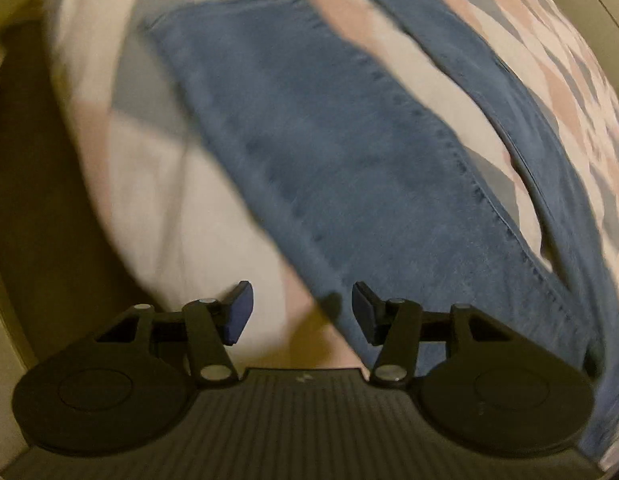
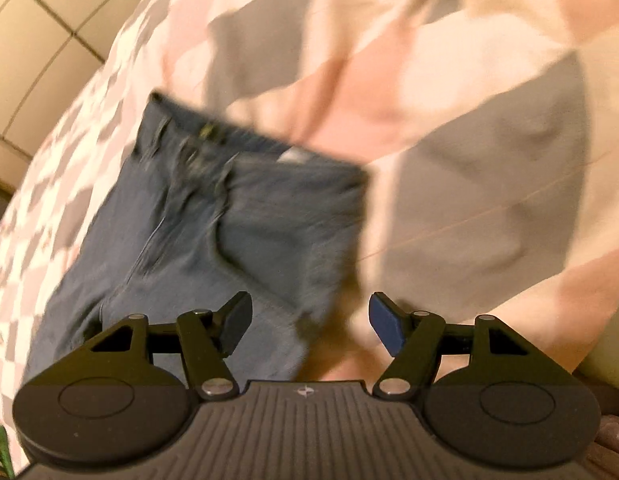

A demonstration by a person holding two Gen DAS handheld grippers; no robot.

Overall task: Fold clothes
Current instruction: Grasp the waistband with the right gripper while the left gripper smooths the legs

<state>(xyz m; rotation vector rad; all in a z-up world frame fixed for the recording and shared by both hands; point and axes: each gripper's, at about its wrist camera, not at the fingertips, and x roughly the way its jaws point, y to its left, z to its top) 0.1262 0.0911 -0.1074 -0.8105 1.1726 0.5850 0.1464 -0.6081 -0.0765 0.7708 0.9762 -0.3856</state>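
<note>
A pair of blue jeans (image 1: 329, 168) is laid flat on a bed whose cover (image 1: 149, 208) is patterned in pink, grey and white blocks. In the left wrist view the legs are seen running away toward the far edge of the bed, one broad leg in the middle and a narrower one (image 1: 549, 152) beside it toward the bed's right side. The left gripper (image 1: 302, 312) is held steeply downward over the near edge of the broad leg, its fingers (image 1: 241, 312) spread apart with nothing pinched between them (only cover and a denim edge are seen in the gap). In the right wrist view the waistband end of the jeans (image 2: 237, 200) is seen, button and fly uppermost. The right gripper (image 2: 309, 328) is tilted down over the hip side of the denim, its fingers (image 2: 385, 328) spread wide and empty. Both views are blurred.
</note>
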